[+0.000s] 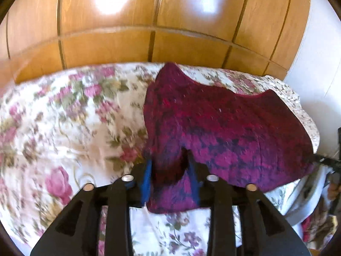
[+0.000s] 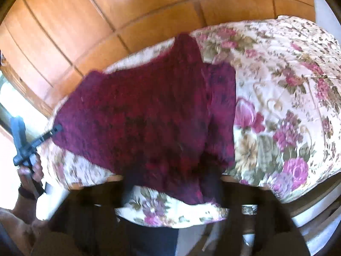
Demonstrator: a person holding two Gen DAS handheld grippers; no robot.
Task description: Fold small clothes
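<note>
A dark red and purple knitted garment point(image 1: 213, 123) lies spread across the floral bedspread point(image 1: 64, 117), blurred by motion. My left gripper point(image 1: 170, 163) stands at its near left corner. The blue pads point(image 1: 147, 170) are apart and a fold of the knit hangs loosely between them. In the right wrist view the garment point(image 2: 149, 117) fills the middle. My right gripper point(image 2: 171, 181) is at its near edge, jaws wide apart, dark and blurred, the hem draped over them. The left gripper point(image 2: 56, 129) shows there at the cloth's left corner, held by a hand point(image 2: 29, 172).
A wooden wardrobe point(image 1: 127, 32) runs behind the bed point(image 2: 287, 85). A white wall point(image 1: 315, 53) stands at the right. The bed's near edge drops off just below the grippers. The right gripper's tip point(image 1: 326, 161) pokes in at the frame's right side.
</note>
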